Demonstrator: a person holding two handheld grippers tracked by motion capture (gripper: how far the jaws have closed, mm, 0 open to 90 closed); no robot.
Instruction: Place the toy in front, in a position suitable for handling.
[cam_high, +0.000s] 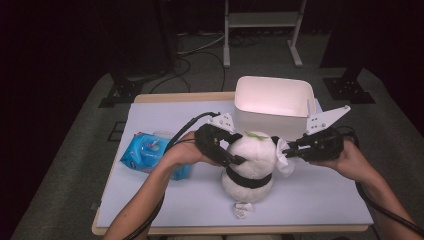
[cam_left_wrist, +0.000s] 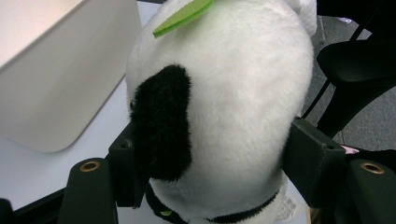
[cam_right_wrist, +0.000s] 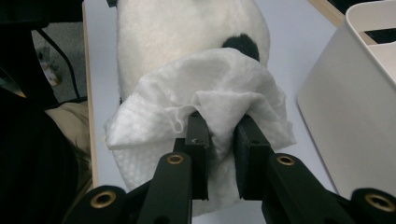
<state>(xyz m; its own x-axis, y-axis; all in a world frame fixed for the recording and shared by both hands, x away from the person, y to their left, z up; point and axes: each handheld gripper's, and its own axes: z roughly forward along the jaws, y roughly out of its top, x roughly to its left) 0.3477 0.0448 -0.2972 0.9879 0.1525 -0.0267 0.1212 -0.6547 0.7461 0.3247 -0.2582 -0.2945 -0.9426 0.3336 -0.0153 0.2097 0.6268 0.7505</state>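
At the left of the high view, a blue pack of wipes (cam_high: 150, 156) lay on the counter (cam_high: 320, 200). Next to it, the left gripper (cam_high: 231, 156) reached in from the left side. Its jaws sat on both sides of the toy panda's (cam_high: 252, 162) head and squeezed it; the fur bulged out between them. The panda stood in the middle of the picture, near the front edge of the counter. It had a green leaf (cam_high: 256, 134) on top. Behind it, toward the upper right, stood a white bin (cam_high: 272, 107). On the right, the right gripper (cam_high: 289, 152) had its jaws nearly closed, pinching a white wipe (cam_high: 285, 162) against the panda's side.

The panda looked soft, light and squashy, so it would give way when rubbed. Holding the round head seemed the best spot to keep it steady. The wipe was thin and floppy, so it had to be pinched tight.
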